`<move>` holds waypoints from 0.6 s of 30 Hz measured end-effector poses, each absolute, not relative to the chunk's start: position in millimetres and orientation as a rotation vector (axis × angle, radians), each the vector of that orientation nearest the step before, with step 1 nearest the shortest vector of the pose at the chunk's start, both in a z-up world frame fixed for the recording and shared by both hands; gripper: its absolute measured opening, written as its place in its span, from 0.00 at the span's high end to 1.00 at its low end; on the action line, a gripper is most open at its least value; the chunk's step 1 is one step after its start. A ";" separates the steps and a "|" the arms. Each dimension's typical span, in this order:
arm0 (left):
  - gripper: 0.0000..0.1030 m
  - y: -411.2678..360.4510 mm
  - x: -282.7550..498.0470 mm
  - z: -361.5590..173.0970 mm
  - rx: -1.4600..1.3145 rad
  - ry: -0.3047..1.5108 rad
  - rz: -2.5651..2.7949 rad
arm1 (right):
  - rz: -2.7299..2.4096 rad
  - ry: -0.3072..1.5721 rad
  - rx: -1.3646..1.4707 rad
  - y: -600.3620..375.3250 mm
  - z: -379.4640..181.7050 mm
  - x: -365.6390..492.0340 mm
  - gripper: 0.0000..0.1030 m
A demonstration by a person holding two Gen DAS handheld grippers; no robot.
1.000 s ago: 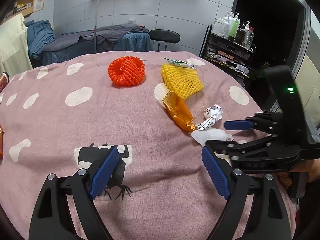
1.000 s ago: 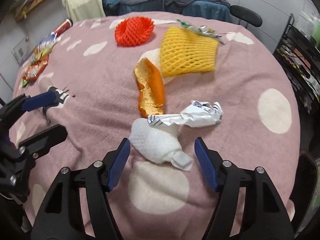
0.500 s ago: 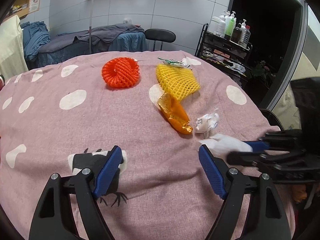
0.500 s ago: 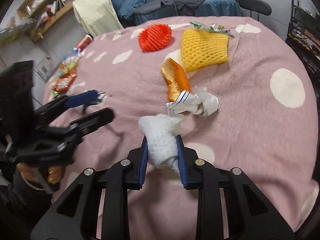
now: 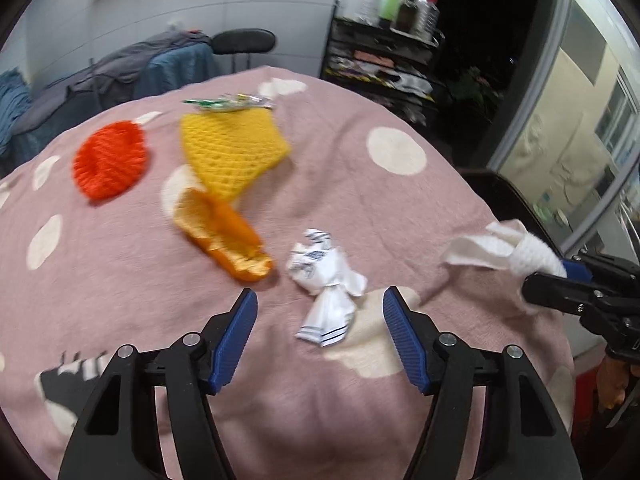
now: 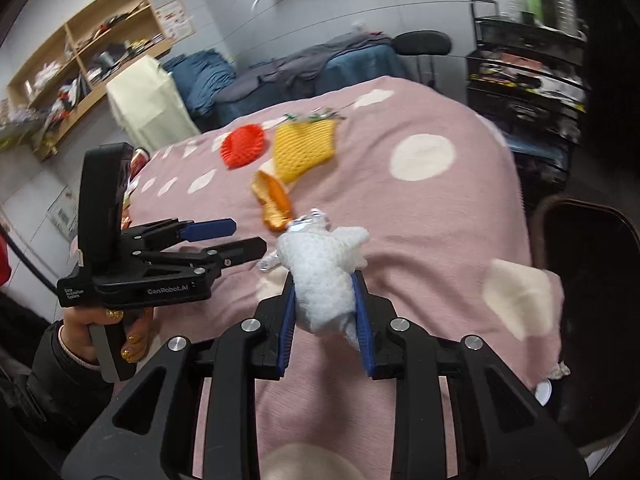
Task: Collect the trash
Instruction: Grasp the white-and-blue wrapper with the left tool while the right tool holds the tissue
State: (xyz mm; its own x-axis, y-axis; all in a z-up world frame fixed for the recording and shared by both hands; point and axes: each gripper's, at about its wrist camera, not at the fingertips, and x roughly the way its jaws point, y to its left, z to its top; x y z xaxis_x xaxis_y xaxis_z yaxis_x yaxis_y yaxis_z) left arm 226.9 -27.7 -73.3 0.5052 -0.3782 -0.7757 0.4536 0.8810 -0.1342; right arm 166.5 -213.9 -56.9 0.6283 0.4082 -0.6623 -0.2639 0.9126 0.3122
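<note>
Right gripper (image 6: 324, 316) clamped on white foam-net wad (image 6: 320, 276), lifted off pink spotted bench (image 5: 400, 208); left gripper (image 5: 318, 338), fingers closing around crumpled white paper wrapper (image 5: 326, 280); orange wrapper (image 5: 224, 236), yellow net (image 5: 232, 156), red net (image 5: 110, 164) remain farther back.

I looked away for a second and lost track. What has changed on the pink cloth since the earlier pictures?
The right tool closed on the white foam net and lifted it off the cloth toward the right edge. The left tool moved over to straddle the crumpled white wrapper, its jaws closing, not yet touching. The orange wrapper, yellow net and red net stayed put.
</note>
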 end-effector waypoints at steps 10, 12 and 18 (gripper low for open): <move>0.69 -63.6 262.6 -96.6 0.187 1.051 -0.440 | 0.297 0.762 0.183 -248.6 -58.2 145.6 0.73; 0.77 -65.1 262.6 -98.1 0.207 1.050 -0.425 | 0.292 0.759 0.190 -251.6 -59.0 143.4 0.73; 0.85 -52.9 253.7 -89.8 0.139 1.012 -0.421 | 0.272 0.742 0.224 -265.4 -61.2 136.7 0.73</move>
State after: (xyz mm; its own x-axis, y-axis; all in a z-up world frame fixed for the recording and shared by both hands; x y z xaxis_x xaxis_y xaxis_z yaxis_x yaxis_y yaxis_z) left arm 253.7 -52.9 -89.8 0.4578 -0.2765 -0.8450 0.4039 0.9114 -0.0794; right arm 136.7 -265.4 -61.2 0.7050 0.3214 -0.6322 -0.1643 0.9412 0.2953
